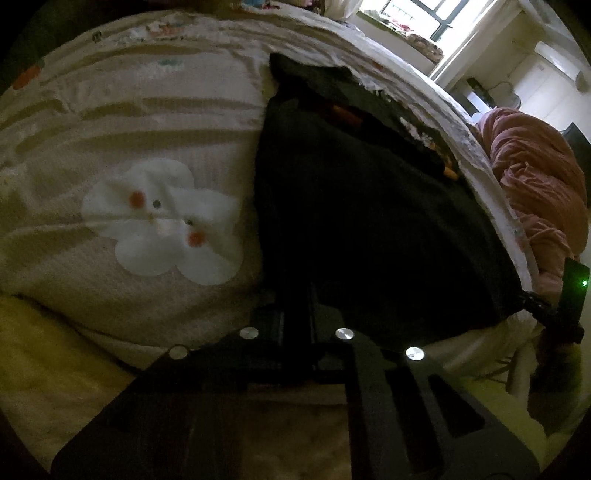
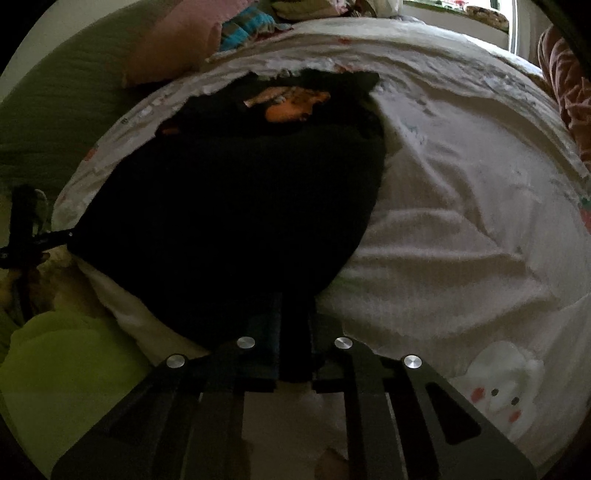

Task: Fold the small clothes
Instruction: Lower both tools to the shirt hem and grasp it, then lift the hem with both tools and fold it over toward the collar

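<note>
A black garment (image 1: 369,206) with an orange print lies spread on a cream bedspread (image 1: 129,122). My left gripper (image 1: 295,295) is shut on the garment's near corner, fingers close together with black cloth between them. In the right wrist view the same black garment (image 2: 236,206) shows its orange print (image 2: 291,105) at the far end. My right gripper (image 2: 293,314) is shut on the garment's other near corner. The left gripper also shows in the right wrist view (image 2: 55,236) at the garment's left corner. The right gripper shows in the left wrist view (image 1: 535,306) at the right corner.
A white bear-face patch (image 1: 166,221) is on the bedspread, also in the right wrist view (image 2: 502,384). A pink bundle of cloth (image 1: 535,184) lies off the bed's right edge. A pink pillow (image 2: 177,44) and green cover (image 2: 55,110) lie at the far left. A window (image 1: 424,18) is behind.
</note>
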Demonstrator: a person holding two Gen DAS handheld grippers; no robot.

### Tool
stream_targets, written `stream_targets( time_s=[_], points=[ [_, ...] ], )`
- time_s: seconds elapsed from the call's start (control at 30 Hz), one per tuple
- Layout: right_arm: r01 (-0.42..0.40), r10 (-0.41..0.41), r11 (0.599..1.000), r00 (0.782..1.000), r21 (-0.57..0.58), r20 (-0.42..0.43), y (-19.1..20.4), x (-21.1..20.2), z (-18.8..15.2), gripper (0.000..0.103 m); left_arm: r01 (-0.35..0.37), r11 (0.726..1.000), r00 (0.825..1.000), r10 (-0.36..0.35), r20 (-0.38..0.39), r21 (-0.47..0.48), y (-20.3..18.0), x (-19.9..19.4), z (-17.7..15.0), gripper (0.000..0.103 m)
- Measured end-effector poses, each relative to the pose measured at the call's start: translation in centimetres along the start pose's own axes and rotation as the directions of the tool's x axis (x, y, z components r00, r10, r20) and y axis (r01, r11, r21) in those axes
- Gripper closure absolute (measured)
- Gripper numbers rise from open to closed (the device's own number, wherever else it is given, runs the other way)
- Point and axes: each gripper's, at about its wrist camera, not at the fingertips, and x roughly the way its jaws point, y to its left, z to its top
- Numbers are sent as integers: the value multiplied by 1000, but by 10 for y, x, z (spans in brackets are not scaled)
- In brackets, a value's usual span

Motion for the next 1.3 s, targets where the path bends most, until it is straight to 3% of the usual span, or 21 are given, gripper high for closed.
stream_targets(
  time_s=[0.2,0.4,0.73,1.03,1.3],
  points=[
    [-31,32,999,992,-10,119,0,-27,15,95,10,1000,996,-10,87,-7,1,-29,10,101],
    [-62,63,998,971,-13,230,-2,-49,33,95,13,1000,990,-12,141,-7,0,-47,26,101],
    [-65,64,998,911,-12,407,-11,-79,65,96,14,1000,976,-11,219,-13,-8,-68,64,101],
    [-55,47,998,877,3,478,-19,-82,96,96,-9,1000,968,12,249,-11,-18,-69,101,101],
    [16,-23,1000,861,19,507,-27,-73,132,96,-64,998,956,60,286,7,-31,-59,144,101]
  ],
)
